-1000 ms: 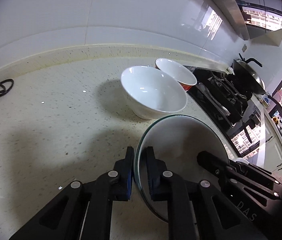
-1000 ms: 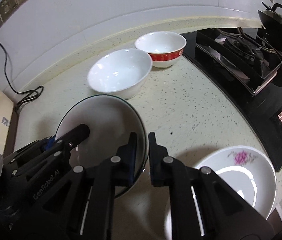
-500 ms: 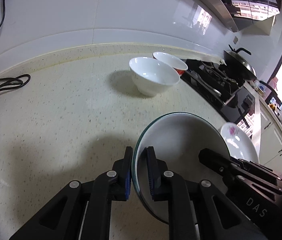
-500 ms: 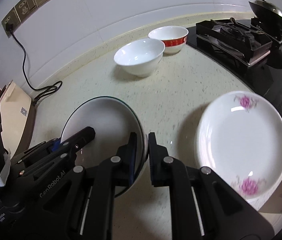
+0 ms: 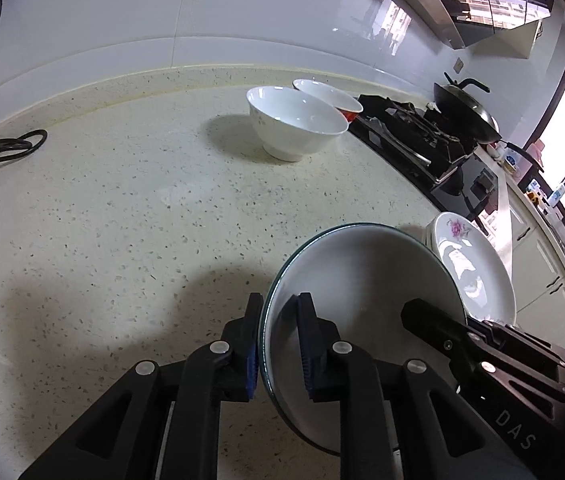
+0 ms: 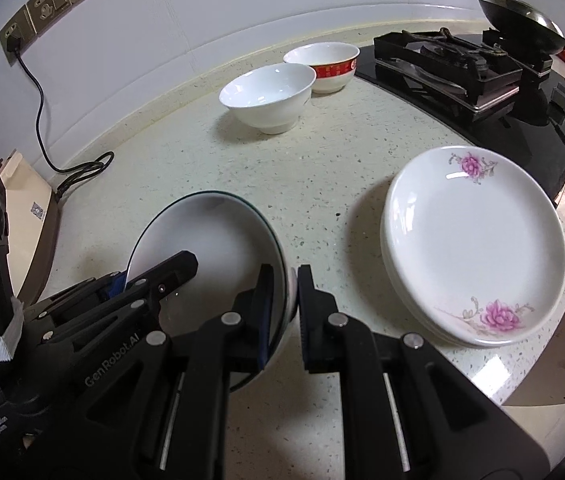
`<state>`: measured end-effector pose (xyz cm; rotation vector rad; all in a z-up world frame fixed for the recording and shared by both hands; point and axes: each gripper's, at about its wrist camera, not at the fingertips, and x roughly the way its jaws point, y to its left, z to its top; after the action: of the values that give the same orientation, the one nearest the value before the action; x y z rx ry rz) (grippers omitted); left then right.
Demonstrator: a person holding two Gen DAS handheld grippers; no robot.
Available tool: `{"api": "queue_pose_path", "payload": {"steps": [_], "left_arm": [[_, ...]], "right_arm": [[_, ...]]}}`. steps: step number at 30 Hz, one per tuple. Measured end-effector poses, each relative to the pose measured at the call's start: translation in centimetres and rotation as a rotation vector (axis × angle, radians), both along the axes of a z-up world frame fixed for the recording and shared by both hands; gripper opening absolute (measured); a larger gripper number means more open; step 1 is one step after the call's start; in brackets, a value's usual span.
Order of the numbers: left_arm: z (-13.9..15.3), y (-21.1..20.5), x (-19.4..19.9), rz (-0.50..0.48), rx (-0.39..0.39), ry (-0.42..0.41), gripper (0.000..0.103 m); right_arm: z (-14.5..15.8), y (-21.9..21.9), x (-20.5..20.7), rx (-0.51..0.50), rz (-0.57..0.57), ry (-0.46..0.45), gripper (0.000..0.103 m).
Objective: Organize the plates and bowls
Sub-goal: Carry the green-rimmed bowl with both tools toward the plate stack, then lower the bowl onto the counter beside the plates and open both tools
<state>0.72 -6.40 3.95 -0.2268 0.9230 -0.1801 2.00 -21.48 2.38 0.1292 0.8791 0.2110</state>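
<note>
Two grippers grasp one green-rimmed plate (image 5: 362, 280) by opposite edges, holding it above the counter (image 5: 122, 220). The left gripper (image 5: 278, 344) pinches its left rim between clenched jaws; the right gripper (image 6: 284, 312) is clamped on its right rim. Just right of the right jaws sits a stack of flowered plates (image 6: 474, 244). Well ahead of both jaws stand a white bowl (image 6: 268, 96) and, just behind it, a red-banded bowl (image 6: 322, 66).

"GenRobot.AI" on left claw (image 6: 114, 284), "DAS" on right claw (image 5: 414, 312)
</note>
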Motion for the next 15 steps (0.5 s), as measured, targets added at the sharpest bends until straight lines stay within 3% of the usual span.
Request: {"api": "queue_pose_path", "payload": {"steps": [11,12,14,15], "left_arm": [[-0.64,0.1,0.46,0.024,0.026,-0.019,0.019],[-0.7,0.11,0.53,0.024,0.03,-0.016,0.019],[-0.74,0.22,0.63,0.032,0.032,-0.015,0.029],[-0.75,0.32,0.65,0.038,0.033,-0.013,0.033]], "right_arm": [[-0.87,-0.06,0.81,0.044,0.006,-0.007,0.016],[-0.72,-0.22,0.75,0.044,-0.005,-0.022,0.019],[-0.45,-0.49,0.74,0.044,-0.021,-0.038,0.038],[-0.29,-0.77,0.72,0.053,-0.03,-0.046,0.057]]}}
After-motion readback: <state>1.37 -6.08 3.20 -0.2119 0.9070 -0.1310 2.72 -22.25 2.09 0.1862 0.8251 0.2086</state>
